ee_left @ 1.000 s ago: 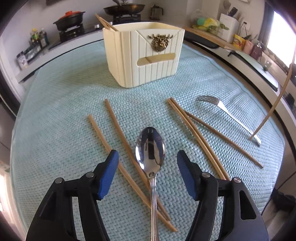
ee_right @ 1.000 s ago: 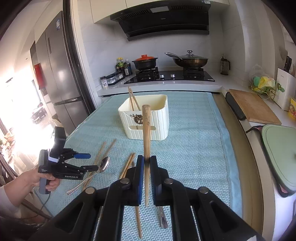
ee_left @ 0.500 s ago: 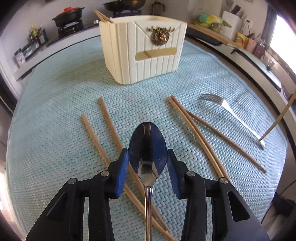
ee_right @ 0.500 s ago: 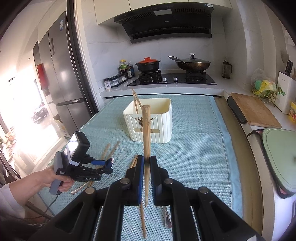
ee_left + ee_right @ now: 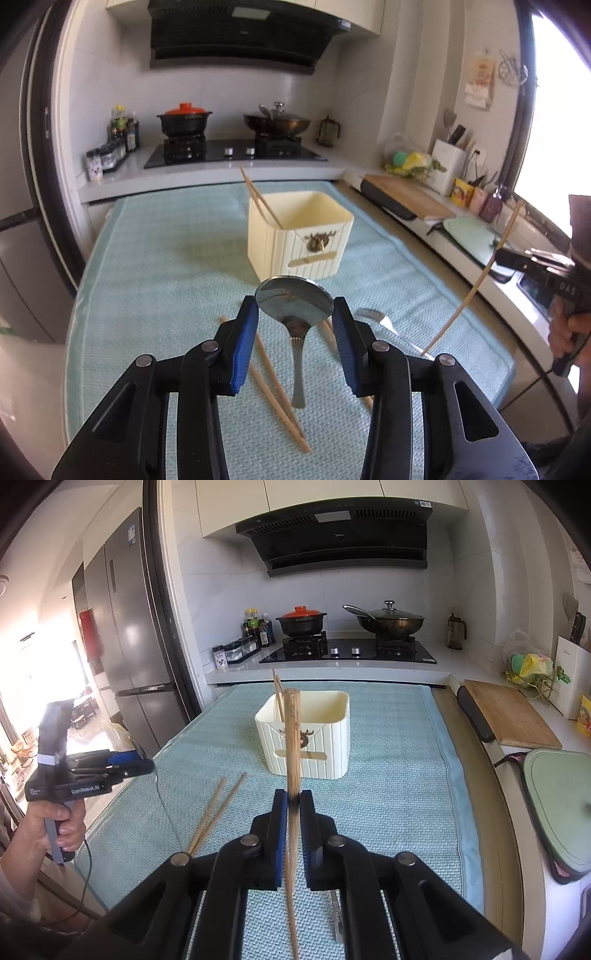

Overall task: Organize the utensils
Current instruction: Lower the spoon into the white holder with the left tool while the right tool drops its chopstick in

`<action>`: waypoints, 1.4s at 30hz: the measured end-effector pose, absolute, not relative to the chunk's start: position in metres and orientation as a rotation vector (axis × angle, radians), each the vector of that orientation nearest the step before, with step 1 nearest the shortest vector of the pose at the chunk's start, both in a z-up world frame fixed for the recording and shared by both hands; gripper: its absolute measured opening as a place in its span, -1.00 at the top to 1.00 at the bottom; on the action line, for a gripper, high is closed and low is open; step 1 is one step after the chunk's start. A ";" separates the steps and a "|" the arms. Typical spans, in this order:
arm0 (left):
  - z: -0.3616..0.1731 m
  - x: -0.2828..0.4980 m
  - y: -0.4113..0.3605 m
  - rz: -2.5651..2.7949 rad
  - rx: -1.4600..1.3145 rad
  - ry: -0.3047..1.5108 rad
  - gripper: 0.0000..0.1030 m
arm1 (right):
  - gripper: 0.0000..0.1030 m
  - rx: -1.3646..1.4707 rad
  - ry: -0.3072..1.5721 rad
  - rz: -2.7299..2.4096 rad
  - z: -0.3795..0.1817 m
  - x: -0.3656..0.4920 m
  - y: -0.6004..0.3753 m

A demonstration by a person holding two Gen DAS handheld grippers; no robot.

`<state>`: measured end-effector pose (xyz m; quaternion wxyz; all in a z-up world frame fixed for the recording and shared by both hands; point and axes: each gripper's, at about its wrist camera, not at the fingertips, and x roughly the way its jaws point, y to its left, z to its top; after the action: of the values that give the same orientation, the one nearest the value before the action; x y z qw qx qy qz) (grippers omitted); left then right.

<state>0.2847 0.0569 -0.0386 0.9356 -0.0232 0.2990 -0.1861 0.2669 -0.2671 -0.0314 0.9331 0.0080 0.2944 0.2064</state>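
My left gripper (image 5: 294, 314) is shut on the bowl of a metal spoon (image 5: 294, 301) and holds it lifted above the mat, handle hanging down. My right gripper (image 5: 293, 805) is shut on a wooden chopstick (image 5: 292, 738) that stands upright; it also shows at the right of the left wrist view (image 5: 480, 278). The cream utensil holder (image 5: 299, 236) stands mid-mat with two chopsticks leaning in its back left corner (image 5: 260, 201); it shows ahead of the right gripper (image 5: 325, 738). Loose chopsticks (image 5: 273, 384) and a fork (image 5: 384, 323) lie on the mat.
A light blue woven mat (image 5: 159, 266) covers the counter. Two more chopsticks (image 5: 218, 808) lie at its left. A wooden cutting board (image 5: 509, 712) and a green board (image 5: 557, 805) are on the right. The stove with pots (image 5: 347, 650) is behind.
My left gripper has closed on the spoon bowl and lifted it off the mat, tilting up to level. My right gripper has moved forward toward the holder, still holding the chopstick.
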 end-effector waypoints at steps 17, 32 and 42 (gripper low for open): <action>0.020 0.331 0.059 -0.398 -0.102 0.541 0.21 | 0.86 -0.054 0.527 0.436 0.021 0.310 -0.242; 0.065 0.472 0.026 -0.319 -0.188 0.457 0.21 | 0.86 -0.057 0.378 0.386 0.058 0.452 -0.215; -0.041 0.547 -0.009 -0.289 -0.174 0.724 0.21 | 0.86 -0.056 0.742 0.373 -0.042 0.541 -0.209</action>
<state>0.5473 -0.0094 -0.0410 0.9213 -0.0846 0.3525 -0.1406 0.5412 -0.2086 -0.0418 0.9146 -0.0270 0.3604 0.1813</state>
